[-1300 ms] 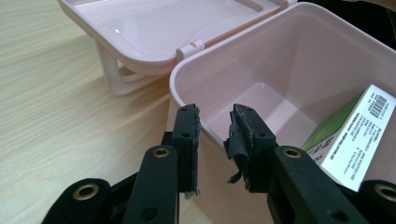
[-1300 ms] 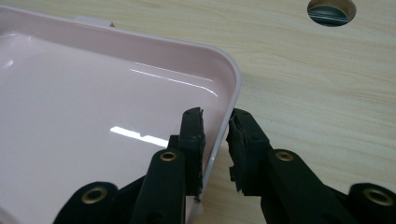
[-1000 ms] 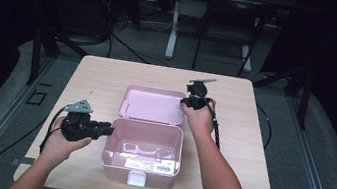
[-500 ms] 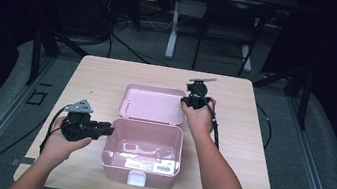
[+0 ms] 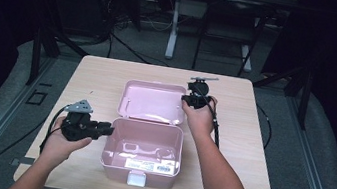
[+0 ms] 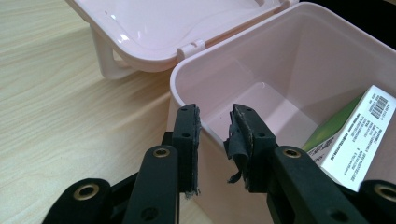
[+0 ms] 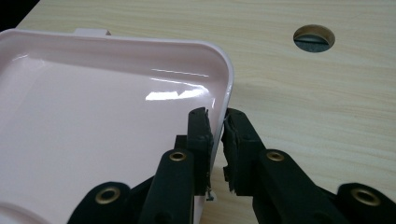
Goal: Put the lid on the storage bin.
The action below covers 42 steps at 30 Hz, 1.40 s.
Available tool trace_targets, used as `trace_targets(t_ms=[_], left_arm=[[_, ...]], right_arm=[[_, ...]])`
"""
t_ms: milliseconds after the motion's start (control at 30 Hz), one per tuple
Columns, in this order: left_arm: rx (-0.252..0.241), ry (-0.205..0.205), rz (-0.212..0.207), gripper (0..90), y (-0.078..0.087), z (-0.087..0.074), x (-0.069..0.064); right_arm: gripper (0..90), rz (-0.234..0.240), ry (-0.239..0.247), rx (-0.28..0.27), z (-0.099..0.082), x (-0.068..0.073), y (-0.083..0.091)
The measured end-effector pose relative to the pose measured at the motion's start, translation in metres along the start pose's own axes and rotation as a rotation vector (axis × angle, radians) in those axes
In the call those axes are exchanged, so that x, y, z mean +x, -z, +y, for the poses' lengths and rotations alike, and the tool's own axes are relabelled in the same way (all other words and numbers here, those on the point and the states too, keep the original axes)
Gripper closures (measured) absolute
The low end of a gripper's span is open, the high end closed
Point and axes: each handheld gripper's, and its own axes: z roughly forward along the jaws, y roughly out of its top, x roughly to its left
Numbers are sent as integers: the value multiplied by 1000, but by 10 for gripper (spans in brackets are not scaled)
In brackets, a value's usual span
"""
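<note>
A: Pink plastic box (image 5: 142, 152) at table (image 5: 249, 152) centre, hinged pink lid (image 5: 151, 101) laid open behind it. Right gripper (image 7: 217, 128)?

B: Jaws just been closing, now narrow, straddling the lid's rim.

A: Left gripper (image 6: 215, 123)?

B: Jaws either side of the box's wall, apart, not pressing. White-green carton (image 6: 359, 135) inside.

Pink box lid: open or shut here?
Open. The lid lies folded back flat on the table behind the box, its inside facing up.
</note>
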Motion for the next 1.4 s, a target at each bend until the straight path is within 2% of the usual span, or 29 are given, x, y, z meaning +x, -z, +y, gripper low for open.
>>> trace_targets(t_ms=[100, 533, 867, 1400], left_arm=[[-1, 2, 1, 717, 0, 0, 0], [0, 3, 0, 717, 0, 0, 0], [-1, 5, -1, 718, 0, 0, 0], [-5, 8, 0, 718, 0, 0, 0]], right_arm=[[815, 0, 9, -21, 0, 1, 3], [828, -11, 32, -35, 5, 6, 16], [834, -3, 74, -73, 9, 8, 29], [846, 27, 105, -131, 10, 12, 56]])
